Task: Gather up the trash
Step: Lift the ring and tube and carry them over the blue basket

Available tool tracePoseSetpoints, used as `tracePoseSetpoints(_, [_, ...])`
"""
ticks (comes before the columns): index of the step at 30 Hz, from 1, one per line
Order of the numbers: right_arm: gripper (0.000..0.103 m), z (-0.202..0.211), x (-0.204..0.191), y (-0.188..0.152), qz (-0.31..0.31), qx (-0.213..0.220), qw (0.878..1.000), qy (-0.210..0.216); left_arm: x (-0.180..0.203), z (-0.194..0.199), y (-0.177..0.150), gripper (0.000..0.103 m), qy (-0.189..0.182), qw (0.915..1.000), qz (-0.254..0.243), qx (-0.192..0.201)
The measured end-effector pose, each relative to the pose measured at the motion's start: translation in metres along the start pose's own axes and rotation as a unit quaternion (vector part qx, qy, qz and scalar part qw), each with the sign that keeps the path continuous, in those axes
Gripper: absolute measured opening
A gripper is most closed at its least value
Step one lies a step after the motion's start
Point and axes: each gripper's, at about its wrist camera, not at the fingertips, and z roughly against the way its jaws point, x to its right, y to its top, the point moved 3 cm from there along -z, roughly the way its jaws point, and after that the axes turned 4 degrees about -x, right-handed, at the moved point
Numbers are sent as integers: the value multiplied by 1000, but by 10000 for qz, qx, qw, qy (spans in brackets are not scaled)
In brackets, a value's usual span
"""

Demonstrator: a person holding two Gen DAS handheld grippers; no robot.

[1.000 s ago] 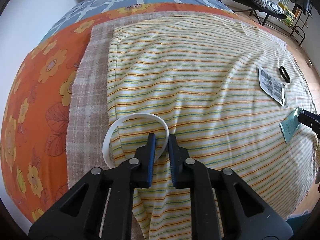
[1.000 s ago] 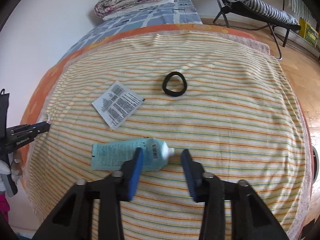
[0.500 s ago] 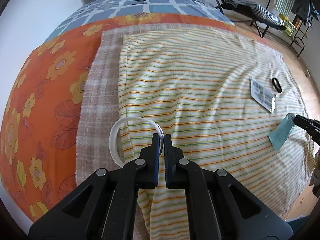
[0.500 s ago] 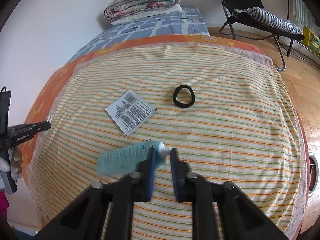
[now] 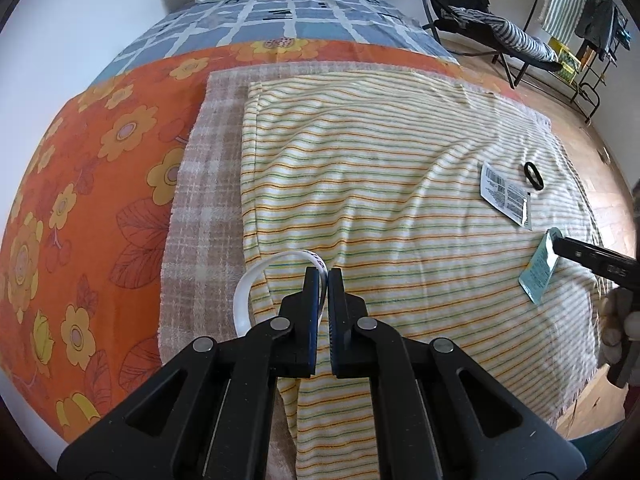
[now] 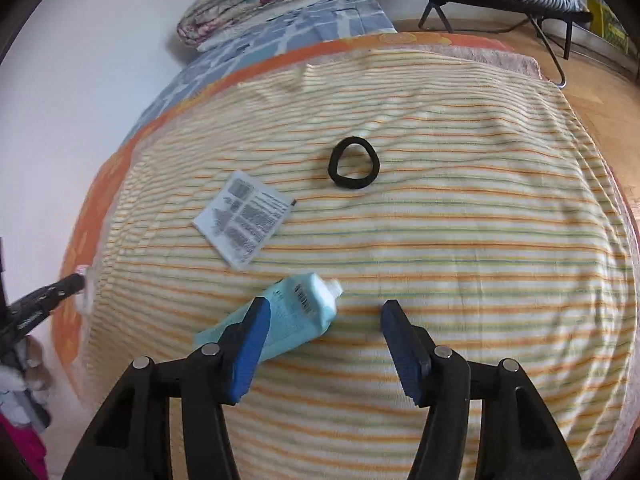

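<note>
Tube (image 6: 280, 320) is lying on the striped sheet (image 6: 460, 240), near the paper leaflet (image 6: 244, 220) and your right gripper (image 6: 324, 332) is gaping wide over it. Your left gripper (image 5: 324, 280) is pinching the white band (image 5: 256, 284) at the sheet's far edge.

Striped towel (image 5: 400, 184) spread over a brown checked blanket (image 5: 200, 200) on the orange floral bedcover (image 5: 100, 160). Folded quilt (image 6: 252, 4) stacked at the bed's far end. Folding chair (image 5: 492, 32) on wooden floor beyond the right edge.
</note>
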Motion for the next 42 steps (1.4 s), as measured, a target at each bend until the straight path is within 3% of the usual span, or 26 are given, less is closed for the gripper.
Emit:
tracePoseSetpoints(1, [60, -1, -3, 1, 69, 62, 9999, -65, 0, 1, 0, 2, 0, 10000, -4, 7])
tracePoseSetpoints(3, [33, -5, -13, 2, 345, 192, 9991, -128, 2, 2, -1, 2, 19, 10000, -16, 22])
tracePoseSetpoints(7, [21, -1, -21, 1, 455, 223, 9987, -39, 3, 5, -2, 2, 6, 10000, -41, 27])
tracePoseSetpoints(18, [19, 54, -51, -6, 1022, 744, 9917, -219, 14, 42, -7, 2, -280, 9991, -38, 318])
tracePoseSetpoints(29, [19, 110, -72, -22, 1375, 1210, 9824, -374, 39, 89, -32, 2, -695, 9960, -125, 555])
tracePoseSetpoints(42, [19, 162, -82, -68, 1644, 1272, 9778, -250, 86, 120, -85, 2, -1010, 9926, -422, 532])
